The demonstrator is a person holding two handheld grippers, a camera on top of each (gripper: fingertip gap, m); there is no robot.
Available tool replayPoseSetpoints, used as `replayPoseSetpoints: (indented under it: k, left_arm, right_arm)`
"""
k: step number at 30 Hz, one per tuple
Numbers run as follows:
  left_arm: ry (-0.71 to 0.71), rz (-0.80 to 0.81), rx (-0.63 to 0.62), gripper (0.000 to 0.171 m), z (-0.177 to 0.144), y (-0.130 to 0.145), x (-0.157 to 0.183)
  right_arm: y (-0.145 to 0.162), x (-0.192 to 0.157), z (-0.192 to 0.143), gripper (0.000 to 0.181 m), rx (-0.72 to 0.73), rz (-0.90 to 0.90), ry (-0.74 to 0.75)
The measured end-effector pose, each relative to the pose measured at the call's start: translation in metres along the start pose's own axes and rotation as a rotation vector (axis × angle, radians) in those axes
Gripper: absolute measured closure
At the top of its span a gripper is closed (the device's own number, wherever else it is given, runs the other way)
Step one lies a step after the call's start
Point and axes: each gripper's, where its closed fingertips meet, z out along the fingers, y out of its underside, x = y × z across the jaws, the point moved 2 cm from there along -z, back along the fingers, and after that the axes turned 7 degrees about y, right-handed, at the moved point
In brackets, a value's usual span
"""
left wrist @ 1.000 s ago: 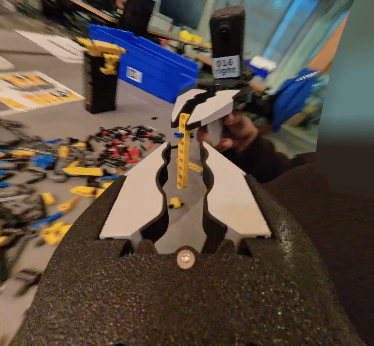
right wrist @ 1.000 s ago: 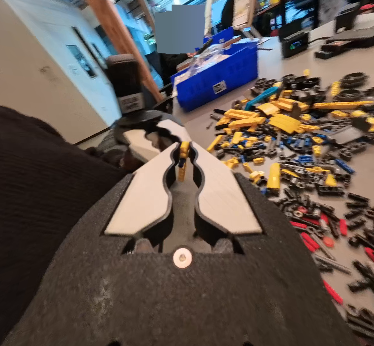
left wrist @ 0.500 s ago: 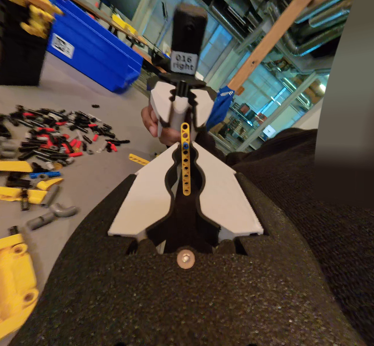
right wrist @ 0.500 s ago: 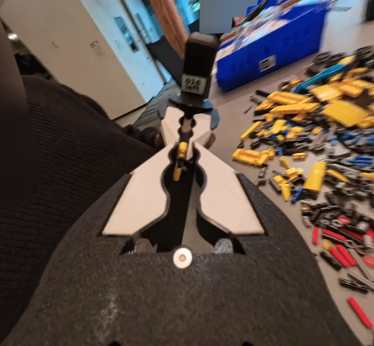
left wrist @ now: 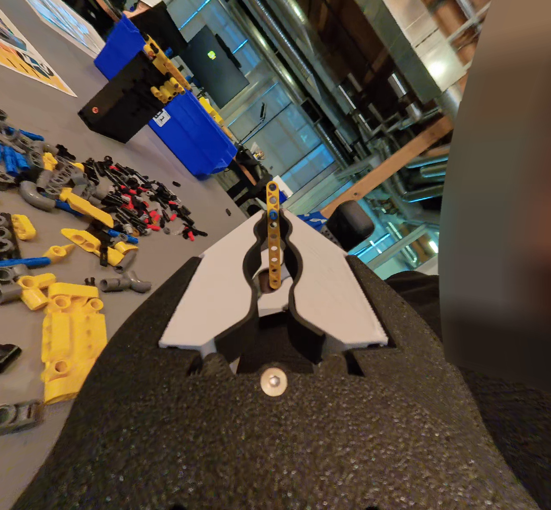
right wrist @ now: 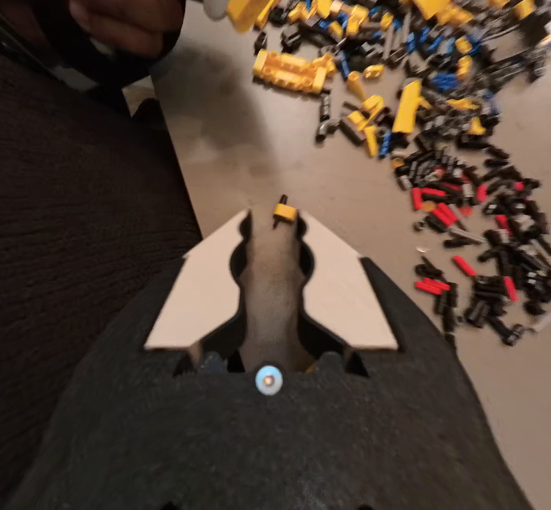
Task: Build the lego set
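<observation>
**A:** What has the left gripper (left wrist: 272, 215) got?

**B:** Its jaws are clenched on a thin yellow beam (left wrist: 273, 245) that stands nearly upright, well clear of the table. The tips pinch it at a blue pin (left wrist: 272, 214) set in an upper hole. A short end shows above, and the longer part runs down between the fingers.

**A:** A sound hold?

**B:** Slight, I'd judge. It is a narrow strip held at one spot, so it could swing about that pin. Even pressure and a slow wrist would suit it.

**A:** And the right gripper (right wrist: 273, 214)?

**B:** Released, jaws well apart, low over the table (right wrist: 238, 153) near its front edge, beside a dark sleeve (right wrist: 74, 212). A small yellow piece (right wrist: 284, 212) with a black peg lies between the tips, close to the right finger. The blur hides whether they touch.

**A:** The room?

**B:** A high hall with pipes (left wrist: 298, 19) overhead, a wooden post (left wrist: 387, 165) and a dark screen (left wrist: 214, 69). On the grey table a blue bin (left wrist: 190, 135) sits at the far edge, with a black block (left wrist: 119, 111) topped with yellow parts just beside it. Loose pieces (left wrist: 134, 197) spread over the left side, and a big yellow panel (left wrist: 71, 346) lies toward the front left corner
</observation>
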Motion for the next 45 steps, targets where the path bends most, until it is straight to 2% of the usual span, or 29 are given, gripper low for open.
replayPoseSetpoints:
  k: [1,4,8,9,10,11,14,19,24,29,36,39,42,45]
  left_arm:
    - [0.018,-0.016,0.005,0.165,0.0,0.001,0.002]
    - [0.043,-0.046,0.002,0.165,-0.002,0.005,0.004]
    - [0.004,-0.045,-0.006,0.165,-0.006,0.01,-0.001]
    - [-0.004,-0.042,-0.004,0.165,-0.008,0.01,-0.002]
    - [-0.012,-0.039,-0.002,0.165,-0.01,0.01,-0.004]
    - [-0.019,-0.035,0.002,0.165,-0.011,0.009,-0.005]
    - [-0.022,-0.029,0.012,0.165,-0.012,0.004,-0.006]
    - [-0.01,-0.008,0.013,0.165,-0.013,0.003,-0.002]
    - [0.003,0.014,0.022,0.165,-0.016,0.0,0.002]
    - [-0.007,0.06,0.017,0.165,-0.019,-0.002,0.002]
    - [-0.013,0.096,0.028,0.165,-0.025,-0.007,0.001]
    - [0.0,0.09,0.038,0.165,-0.026,-0.007,0.001]
    - [0.001,0.11,0.032,0.165,-0.026,-0.007,0.003]
    - [0.005,0.129,0.024,0.165,-0.025,-0.005,0.003]
  right_arm:
    - [0.002,-0.001,0.003,0.17,-0.015,0.003,-0.013]
    - [0.0,0.001,0.006,0.18,-0.01,0.03,-0.026]
    - [0.0,-0.001,0.004,0.175,0.0,0.037,-0.06]
    - [-0.002,-0.002,0.004,0.164,0.013,0.038,-0.062]
    - [-0.003,-0.002,0.004,0.145,0.03,0.036,-0.052]
    - [-0.005,-0.001,0.004,0.137,0.045,0.026,-0.043]
    - [-0.016,-0.006,0.001,0.137,0.091,-0.013,-0.06]
    - [-0.031,-0.032,0.004,0.138,0.126,-0.022,-0.221]
    - [-0.032,-0.043,0.018,0.141,0.089,-0.12,-0.207]
    - [-0.035,-0.04,0.023,0.147,0.077,-0.155,-0.201]
    - [-0.036,-0.044,0.025,0.166,0.082,-0.158,-0.256]
    - [-0.03,-0.033,0.028,0.172,0.044,-0.189,-0.183]
    - [-0.023,-0.019,0.024,0.171,0.02,-0.162,-0.123]
    - [-0.022,-0.016,0.016,0.171,0.046,-0.1,-0.159]
